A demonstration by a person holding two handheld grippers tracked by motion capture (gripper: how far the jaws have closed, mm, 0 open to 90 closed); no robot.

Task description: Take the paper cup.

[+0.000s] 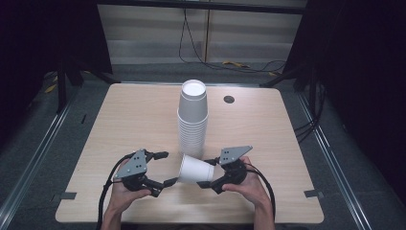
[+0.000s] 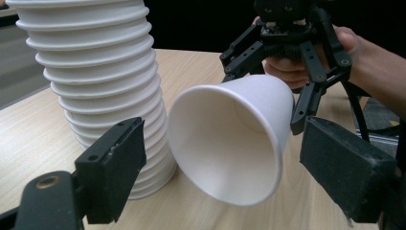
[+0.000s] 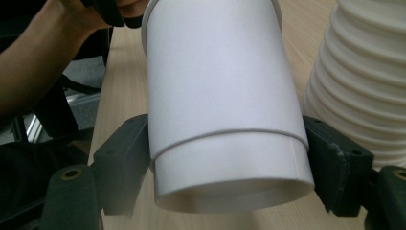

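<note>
Two grippers in play, both low over the near edge of the desk [image 1: 134, 115]. Your right gripper [image 1: 207, 173] has its jaws clamped on a single white paper cup [image 1: 196, 169], held on its side just in front of the tall stack of cups [image 1: 193, 120]. In the right gripper view the jaws press the cup's [image 3: 220, 96] base end from both sides, and the double wall there looks like two nested cups, though I can't tell for sure. The cup's open mouth points at your left gripper [image 1: 166, 167].

Your left gripper's jaws are spread wide, holding nothing. In the left gripper view the cup's [image 2: 230, 139] mouth sits between them, facing the camera, no contact visible with either jaw. From the high view the near jaw tip is just beside the cup's rim; can't tell if it touches.

The stack stands upright at the desk's middle, its base just beside the held cup. In the left gripper view the stack [image 2: 95, 86] is at left and the cup's rim hangs close to its lower rings. A small dark round grommet [image 1: 229, 99] sits in the desk to the right of the stack's top.
</note>
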